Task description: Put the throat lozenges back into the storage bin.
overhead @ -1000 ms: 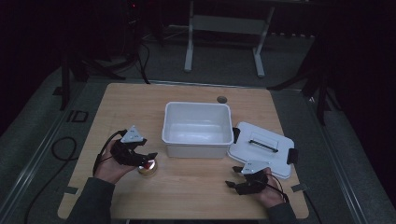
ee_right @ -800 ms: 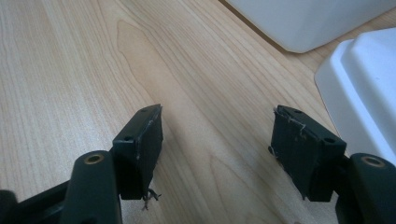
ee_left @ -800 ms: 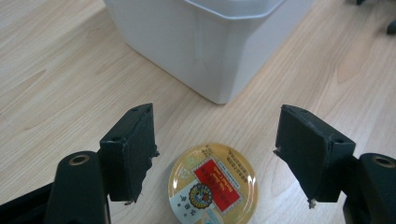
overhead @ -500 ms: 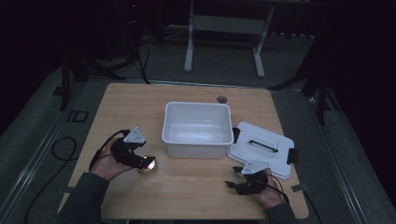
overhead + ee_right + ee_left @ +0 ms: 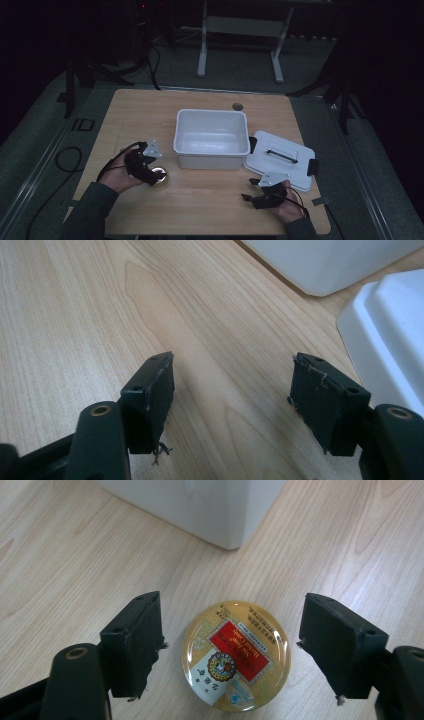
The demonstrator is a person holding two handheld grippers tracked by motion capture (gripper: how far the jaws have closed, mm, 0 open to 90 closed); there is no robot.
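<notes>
A round golden tin [image 5: 235, 662] with a red label lies flat on the wooden table [image 5: 210, 200], just left of the white bin's front corner. My left gripper [image 5: 231, 625] straddles it, one jaw on each side with a gap to the tin on both. Its jaws have just been opening and the pads do not touch the tin. In the high view the left gripper [image 5: 150, 172] sits over the tin [image 5: 161, 176] at the table's front left. My right gripper [image 5: 248, 196] rests open near the front right; nothing lies between the jaws of the right gripper [image 5: 232, 377].
An empty white plastic bin [image 5: 212, 152] stands mid-table, its corner close ahead of the tin [image 5: 200, 505]. The bin's white lid [image 5: 280, 160] with a dark handle lies flat to the bin's right, beside my right gripper [image 5: 395, 340]. A small dark disc [image 5: 237, 106] sits behind the bin.
My left hand has shifted slightly to the right over the tin, which stays on the table. The right hand has not moved.
</notes>
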